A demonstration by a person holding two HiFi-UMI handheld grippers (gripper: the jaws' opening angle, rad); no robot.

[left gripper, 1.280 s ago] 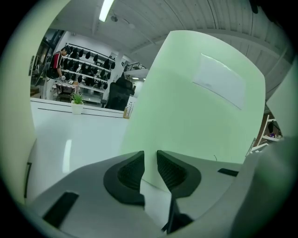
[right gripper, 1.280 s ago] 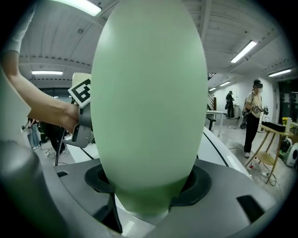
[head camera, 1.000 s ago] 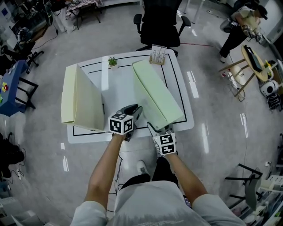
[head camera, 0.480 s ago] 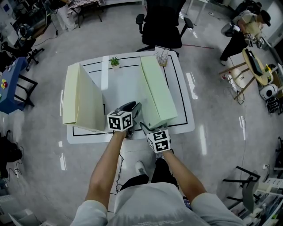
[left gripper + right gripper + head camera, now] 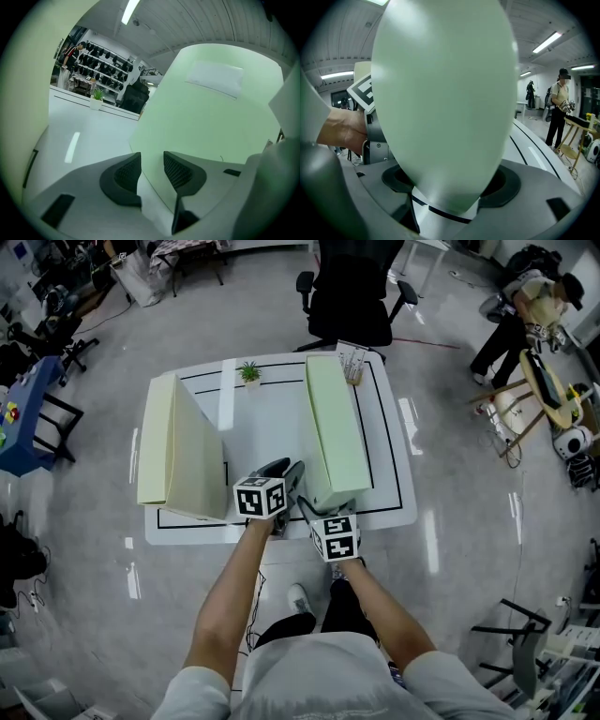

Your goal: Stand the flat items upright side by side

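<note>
A pale green slab [image 5: 333, 427] stands upright on its long edge on the right half of the white table [image 5: 267, 423]. A cream slab [image 5: 183, 451] stands on the left half, leaning slightly. My right gripper [image 5: 325, 509] is at the green slab's [image 5: 440, 93] near end. Its jaws have just been opening and stand wide, with the slab's end between them [image 5: 450, 185] and no pad [image 5: 506, 180] clearly pressing. My left gripper [image 5: 284, 476] sits low beside the slab's [image 5: 211, 108] left face. Its jaws [image 5: 152, 161] have also been opening and hold nothing.
A small potted plant [image 5: 249, 373] and a card holder [image 5: 353, 362] stand at the table's far edge. A black office chair [image 5: 356, 292] is behind the table. A person [image 5: 525, 310] stands by a wooden rack [image 5: 539, 381] at the far right.
The green slab has swung from a slanted lean to upright and square with the table. My right gripper has shifted left with it. The left gripper has barely moved.
</note>
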